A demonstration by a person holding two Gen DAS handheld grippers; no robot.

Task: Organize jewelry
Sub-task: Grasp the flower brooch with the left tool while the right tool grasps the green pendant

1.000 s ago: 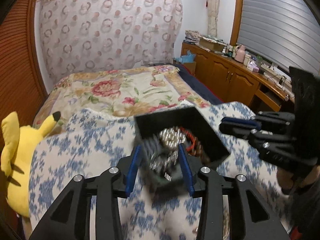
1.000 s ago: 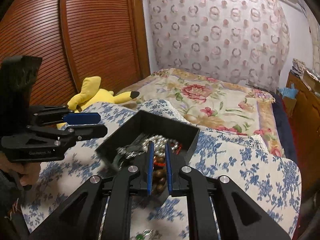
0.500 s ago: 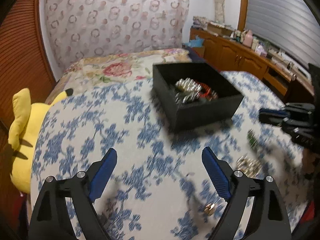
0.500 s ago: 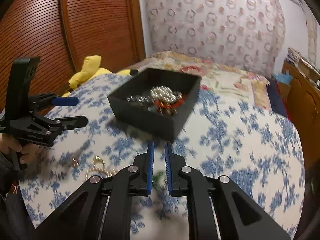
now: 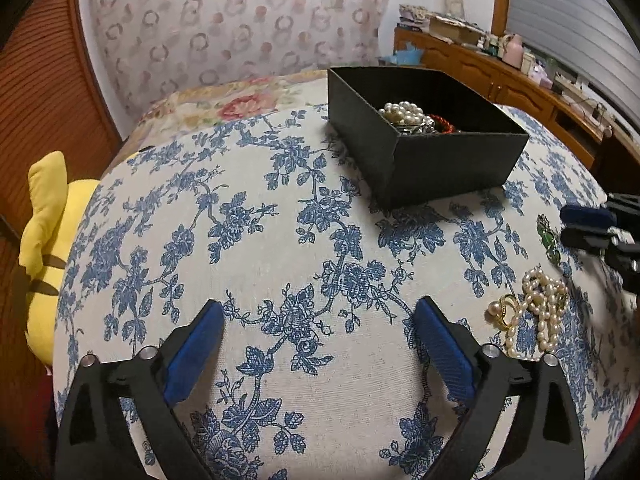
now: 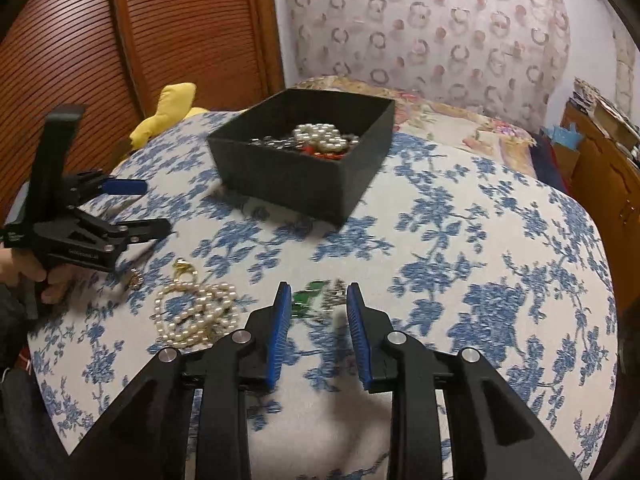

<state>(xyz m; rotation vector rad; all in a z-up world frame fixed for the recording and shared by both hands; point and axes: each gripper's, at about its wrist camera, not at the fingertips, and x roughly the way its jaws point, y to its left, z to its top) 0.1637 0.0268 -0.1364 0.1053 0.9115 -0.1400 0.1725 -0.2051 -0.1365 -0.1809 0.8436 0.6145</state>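
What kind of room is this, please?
Most likely a bedroom: a bed under a floral quilt, a yellow plush toy beside it, and a long wooden dresser crowded with small bottles.

The right hand-held gripper enters from 6 o'clock and its jaws are opening; just ahead of the blue pads a green pendant lies blurred on the blue-flowered cloth, not pressed by them. At 8 o'clock of it is a pearl necklace, and near that a gold ring. The black box stands at 12 o'clock, with pearls and red beads inside. At 9 o'clock a hand holds the left hand-held gripper, jaws wide apart over the cloth. A yellow plush toy shows at 11 o'clock, behind the box
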